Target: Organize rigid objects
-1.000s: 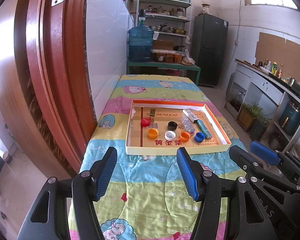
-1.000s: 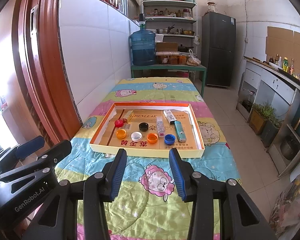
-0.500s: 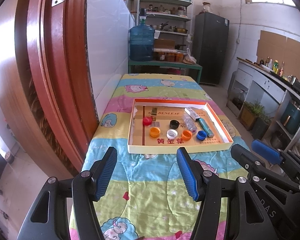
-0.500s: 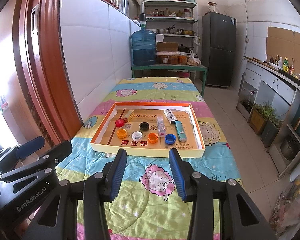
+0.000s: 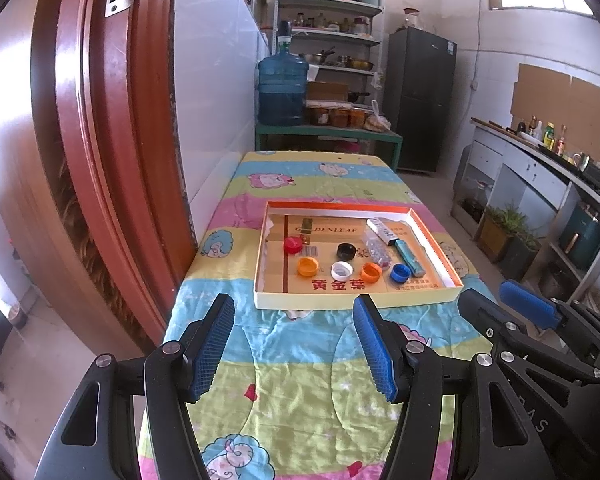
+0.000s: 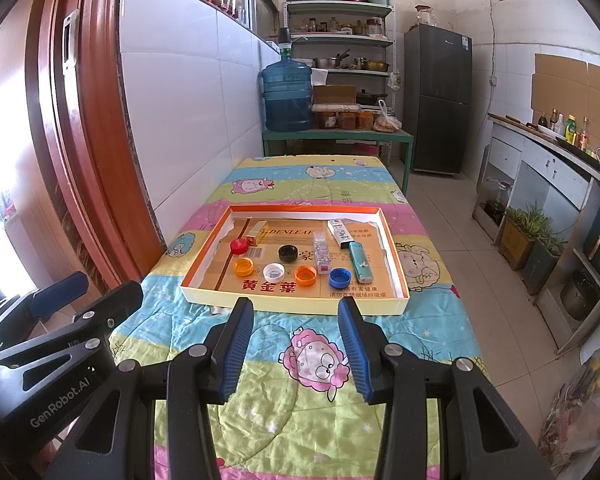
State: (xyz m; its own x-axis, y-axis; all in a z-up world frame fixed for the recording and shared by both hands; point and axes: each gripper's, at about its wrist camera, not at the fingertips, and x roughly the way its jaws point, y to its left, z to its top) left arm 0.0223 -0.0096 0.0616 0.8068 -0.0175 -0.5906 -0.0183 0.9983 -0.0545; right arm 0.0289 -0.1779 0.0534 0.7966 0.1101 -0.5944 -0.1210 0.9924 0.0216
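Observation:
A shallow cardboard box lid [image 5: 324,301] [image 6: 284,303] lies on the table. In it are several bottle caps: red [image 5: 292,245] [image 6: 239,246], black [image 5: 346,251] [image 6: 288,253], two orange [image 5: 307,267] [image 6: 305,275], white [image 5: 341,270] [image 6: 274,272] and blue [image 5: 399,273] [image 6: 339,278]. A teal lighter [image 5: 409,257] [image 6: 360,261], a clear bead box [image 6: 321,251] and a white packet [image 6: 339,233] lie to the right. My left gripper [image 5: 294,346] is open and empty, short of the lid's near wall. My right gripper [image 6: 295,344] is open and empty too.
The table has a colourful cartoon cloth [image 6: 312,364]. A red door frame [image 5: 100,140] and tiled wall stand along the left. A blue water jug [image 6: 287,96] sits on a green stand beyond the table. Counter and plants [image 6: 528,236] line the right.
Both grippers have drifted slightly; in the left wrist view the lid has shifted a little rightward and up. Both stay open and empty.

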